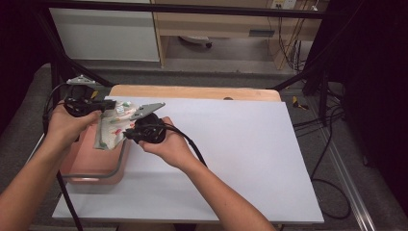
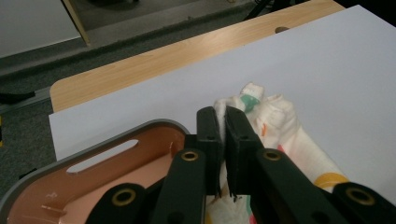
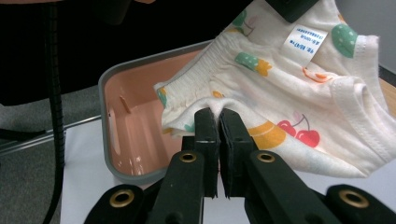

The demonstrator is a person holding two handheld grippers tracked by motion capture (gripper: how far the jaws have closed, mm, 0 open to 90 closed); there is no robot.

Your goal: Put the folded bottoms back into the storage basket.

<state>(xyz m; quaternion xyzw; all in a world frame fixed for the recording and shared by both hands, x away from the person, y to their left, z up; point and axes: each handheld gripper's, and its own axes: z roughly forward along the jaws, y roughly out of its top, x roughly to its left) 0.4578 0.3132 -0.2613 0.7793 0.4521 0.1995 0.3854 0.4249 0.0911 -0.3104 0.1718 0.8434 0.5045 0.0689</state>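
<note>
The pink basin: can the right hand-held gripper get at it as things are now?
Probably not freely. The right hand-held gripper is shut on the fruit-print garment, held with the left hand-held gripper. The pink basin lies close, open, but the garment hangs between.

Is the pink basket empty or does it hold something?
Empty, as far as visible. The basket shows bare pink walls and floor, and the garment hangs beside its rim, not inside. The near part is hidden.

High view overhead, gripper views close, sharing basin (image 1: pixel 96 168)
</note>
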